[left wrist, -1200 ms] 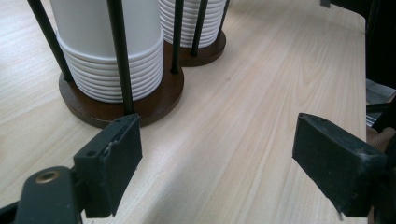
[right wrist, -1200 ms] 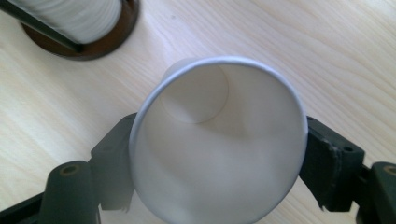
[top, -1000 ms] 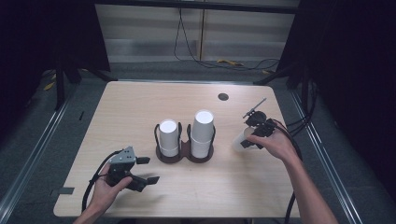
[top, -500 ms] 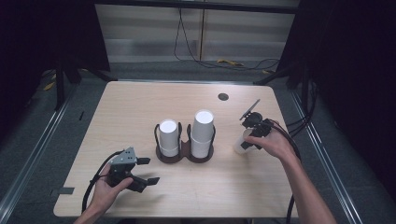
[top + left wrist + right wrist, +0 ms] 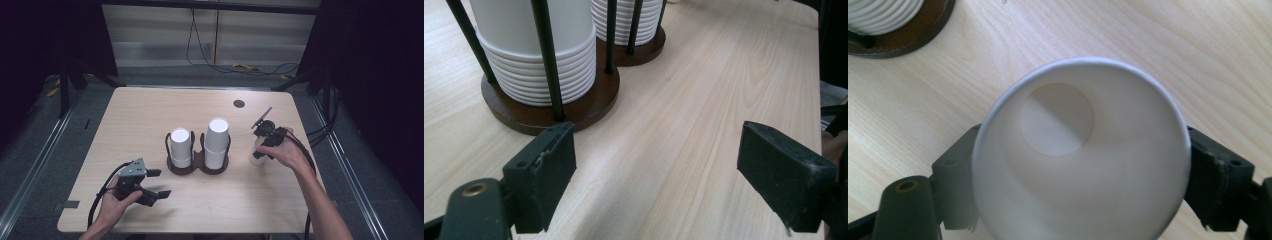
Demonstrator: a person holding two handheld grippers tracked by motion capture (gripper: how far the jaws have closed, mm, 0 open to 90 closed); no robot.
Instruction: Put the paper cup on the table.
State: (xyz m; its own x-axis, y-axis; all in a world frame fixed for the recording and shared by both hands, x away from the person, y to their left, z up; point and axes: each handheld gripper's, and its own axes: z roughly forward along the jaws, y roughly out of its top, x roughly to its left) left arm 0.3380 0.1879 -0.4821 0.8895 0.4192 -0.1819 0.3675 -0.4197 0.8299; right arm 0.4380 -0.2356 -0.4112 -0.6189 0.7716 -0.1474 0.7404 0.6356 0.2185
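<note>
While left tool (image 5: 656, 185) gapes empty, right tool (image 5: 1080, 185) clamps white paper cup (image 5: 1083, 150), upright, empty.

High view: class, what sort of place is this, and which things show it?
Probably a lab or recording studio: a lone light wooden table ringed by dark curtains, loose cables across the grey floor, and metal floor rails beside it.
</note>
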